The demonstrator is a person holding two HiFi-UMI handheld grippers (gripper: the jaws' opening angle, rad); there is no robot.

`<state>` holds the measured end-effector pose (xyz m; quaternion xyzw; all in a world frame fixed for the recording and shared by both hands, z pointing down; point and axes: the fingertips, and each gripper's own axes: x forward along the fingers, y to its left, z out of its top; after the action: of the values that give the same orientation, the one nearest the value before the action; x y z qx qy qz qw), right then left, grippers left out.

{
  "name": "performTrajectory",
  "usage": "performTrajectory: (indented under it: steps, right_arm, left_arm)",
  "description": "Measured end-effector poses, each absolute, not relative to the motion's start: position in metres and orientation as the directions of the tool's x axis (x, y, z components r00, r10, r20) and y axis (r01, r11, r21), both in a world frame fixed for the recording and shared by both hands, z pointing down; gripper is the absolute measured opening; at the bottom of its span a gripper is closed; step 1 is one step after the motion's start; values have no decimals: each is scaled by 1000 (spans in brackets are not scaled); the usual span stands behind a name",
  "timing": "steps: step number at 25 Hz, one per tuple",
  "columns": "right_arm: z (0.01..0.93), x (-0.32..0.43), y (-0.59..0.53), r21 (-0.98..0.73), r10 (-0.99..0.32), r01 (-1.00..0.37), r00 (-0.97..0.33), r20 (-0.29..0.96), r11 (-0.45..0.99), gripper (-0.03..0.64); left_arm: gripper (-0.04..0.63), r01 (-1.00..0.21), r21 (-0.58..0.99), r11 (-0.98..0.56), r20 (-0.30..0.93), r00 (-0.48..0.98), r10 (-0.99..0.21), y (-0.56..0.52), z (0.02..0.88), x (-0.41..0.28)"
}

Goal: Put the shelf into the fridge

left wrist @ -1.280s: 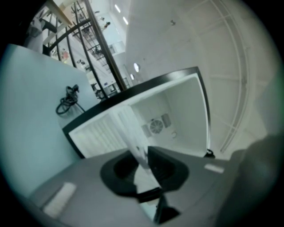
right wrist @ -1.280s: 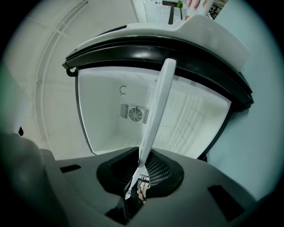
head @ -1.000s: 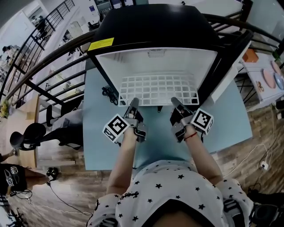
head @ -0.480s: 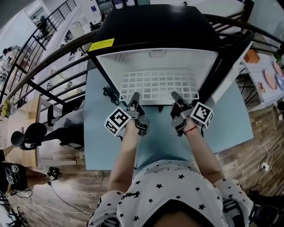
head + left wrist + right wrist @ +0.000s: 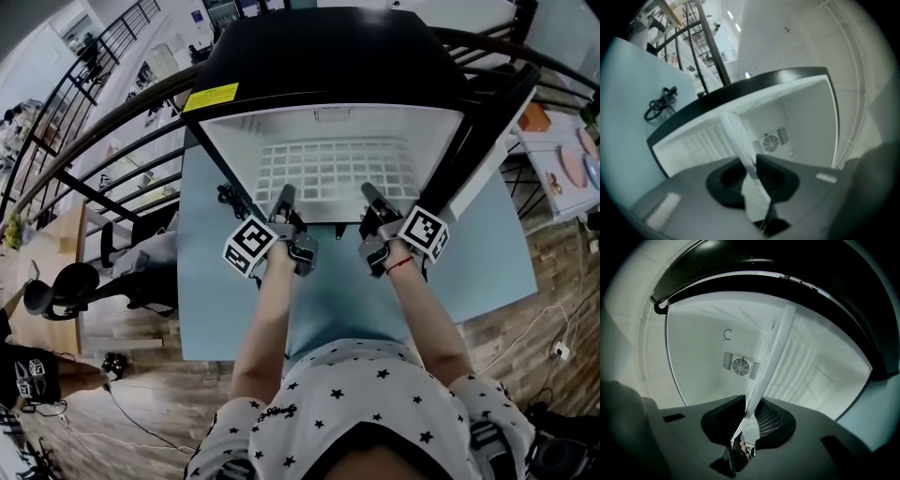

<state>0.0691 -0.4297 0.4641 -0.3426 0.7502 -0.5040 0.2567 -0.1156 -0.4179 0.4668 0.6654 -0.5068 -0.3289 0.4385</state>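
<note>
The black boxy fridge (image 5: 328,56) is white inside, with a yellow rectangular label (image 5: 211,96) at its top left corner. Inside it, the white wire shelf (image 5: 337,169) shows a square lattice. In front of the fridge, the grey left tool (image 5: 286,193) and grey right tool (image 5: 367,191) carry black-and-white square-marker cubes over the pale blue flat counter (image 5: 211,281).

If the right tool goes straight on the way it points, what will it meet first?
Probably the fridge's back wall, near the fan grille; the inside looks free until there. The right tool is shut on the shelf.
</note>
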Motion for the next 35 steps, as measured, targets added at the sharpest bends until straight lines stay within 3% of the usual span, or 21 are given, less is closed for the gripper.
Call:
performTrajectory:
  steps: [8,14,21,25,35]
  right_arm:
    - [461,68,-429,-907,-765,-275,-639,-75,319,52]
    - [460,66,-419,-844,-738,-363,-672,-56,394,60]
    - [464,68,-403,-768,-733,-456,-680,-25,449,66]
    - [468,71,-399,-714,-748,-527,-663,7,460,65]
    - [472,74,-401,-707,-767,-558,-641,36,434,57]
  left_arm:
    - [67,-393,911,-124,-11,278,-961,-418,465,-115]
    - [127,-514,839,-177,-4,321,-947,-404,463,-103]
    - [132,-637,734,-235,13,359,-933,-380,460,-89]
    - [25,-677,701,-226,41,354,-934,-380,459,-86]
    - [5,-711,670,-216,61,342,-938,-389,456,-86]
